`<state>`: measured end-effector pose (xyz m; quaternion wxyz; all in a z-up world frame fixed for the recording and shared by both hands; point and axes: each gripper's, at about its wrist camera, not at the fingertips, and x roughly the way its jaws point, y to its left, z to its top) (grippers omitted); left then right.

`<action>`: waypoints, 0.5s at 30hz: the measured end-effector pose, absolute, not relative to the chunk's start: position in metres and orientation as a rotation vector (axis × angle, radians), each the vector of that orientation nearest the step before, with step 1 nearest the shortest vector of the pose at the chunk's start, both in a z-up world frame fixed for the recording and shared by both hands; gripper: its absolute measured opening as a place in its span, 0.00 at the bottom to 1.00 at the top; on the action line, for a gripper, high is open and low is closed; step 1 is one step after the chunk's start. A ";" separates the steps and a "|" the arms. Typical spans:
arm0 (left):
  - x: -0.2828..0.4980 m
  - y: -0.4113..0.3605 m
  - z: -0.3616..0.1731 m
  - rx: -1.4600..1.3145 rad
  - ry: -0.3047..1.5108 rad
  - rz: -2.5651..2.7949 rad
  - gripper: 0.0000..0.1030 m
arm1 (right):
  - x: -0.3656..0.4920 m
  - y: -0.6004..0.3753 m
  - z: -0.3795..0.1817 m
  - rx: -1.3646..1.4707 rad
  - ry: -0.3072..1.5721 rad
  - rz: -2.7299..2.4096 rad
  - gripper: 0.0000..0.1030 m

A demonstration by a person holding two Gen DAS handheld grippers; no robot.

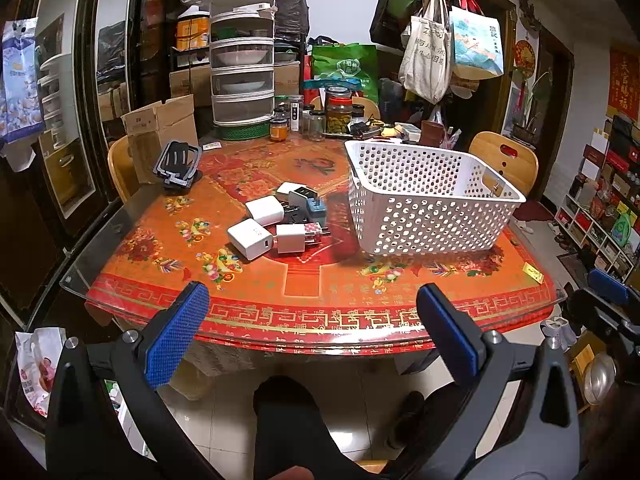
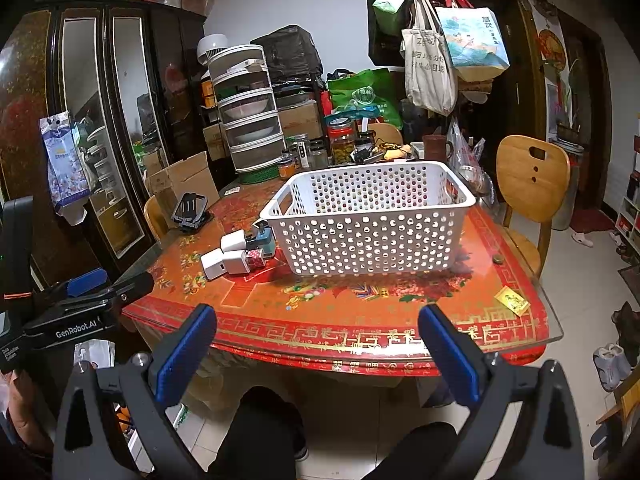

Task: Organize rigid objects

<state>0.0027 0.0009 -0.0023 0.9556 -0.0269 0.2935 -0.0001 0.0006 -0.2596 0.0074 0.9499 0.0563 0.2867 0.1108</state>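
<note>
Two grippers are held short of the near edge of the table [image 1: 320, 280], above the floor, with nothing between their fingers. The left gripper [image 1: 312, 320] is seen with its blue-padded fingers spread wide apart; the right gripper [image 2: 318, 340] is likewise spread wide and empty. In the right wrist view, the left gripper is also seen from the side at the left edge of the frame.

A cluster of charger plugs [image 1: 280, 216] is lain on the red patterned tablecloth, left of centre. Several white cubes, one blue-grey adapter [image 1: 316, 206] and one with a red-and-white checked face [image 1: 313, 232] are packed together, touching one another. The largest white charger [image 1: 250, 239] is placed at the near left of the pile.

A white perforated basket [image 1: 424, 216] is set just right of the cluster, upright, open side up. From the right wrist view, its left wall is seen just beside the plugs; contact cannot be told.

A black phone stand [image 1: 178, 164] is located at the far left of the table. Jars [image 1: 339, 116] and a stacked drawer unit [image 1: 242, 60] are crowded along the far edge. A small yellow card [image 2: 511, 300] is lain near the right front corner.
</note>
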 end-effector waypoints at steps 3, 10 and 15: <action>0.003 0.001 -0.002 -0.054 0.596 0.000 1.00 | 0.001 -0.260 0.007 0.114 0.582 0.226 0.98; 0.003 0.001 -0.003 -0.053 0.600 -0.003 1.00 | 0.001 -0.260 0.007 0.113 0.585 0.227 0.98; 0.003 0.001 -0.003 -0.052 0.600 -0.004 1.00 | 0.001 -0.259 0.006 0.114 0.585 0.226 0.98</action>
